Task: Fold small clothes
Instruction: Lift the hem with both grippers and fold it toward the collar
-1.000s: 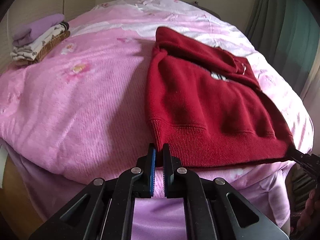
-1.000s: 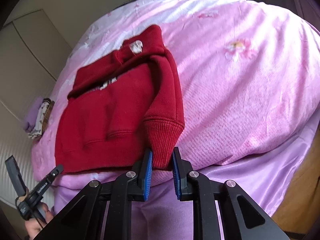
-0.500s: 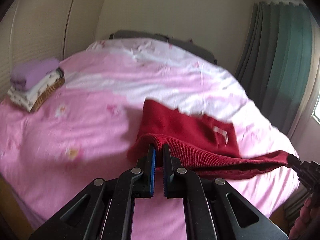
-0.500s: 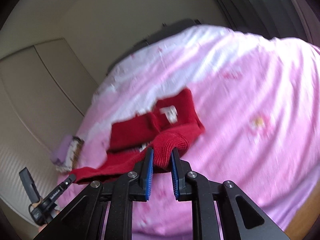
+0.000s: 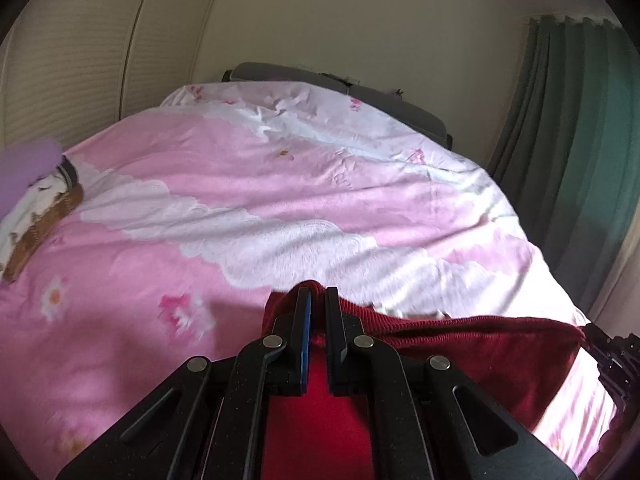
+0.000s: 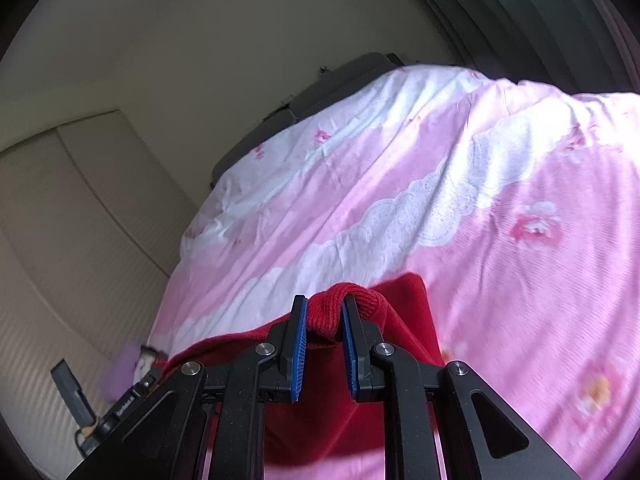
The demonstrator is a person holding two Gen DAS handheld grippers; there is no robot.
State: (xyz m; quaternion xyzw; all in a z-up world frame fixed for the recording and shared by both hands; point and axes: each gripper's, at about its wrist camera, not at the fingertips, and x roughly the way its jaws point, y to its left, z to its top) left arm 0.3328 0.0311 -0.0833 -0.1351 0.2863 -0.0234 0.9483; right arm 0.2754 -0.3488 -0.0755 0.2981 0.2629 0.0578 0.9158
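Between both grippers, ribbed red sweater (image 5: 472, 344)

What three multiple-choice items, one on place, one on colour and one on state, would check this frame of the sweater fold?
1. Where is the stack of folded clothes in the left wrist view?
A. At the left edge of the bed
B. Beside the curtain
C. On the headboard

2. What colour is the sweater?
A. Green
B. Dark red
C. White

3. How do the grippers stand?
A. Both open, off the cloth
B. Only the left one shut on cloth
C. Both shut on the sweater

Answers:
1. A: the stack sits on the pink bedspread at the far left of the view.
2. B: the knit shows dark red in both views.
3. C: the left gripper pinches the ribbed hem, and the right gripper has a ribbed cuff bunched between its blue pads.
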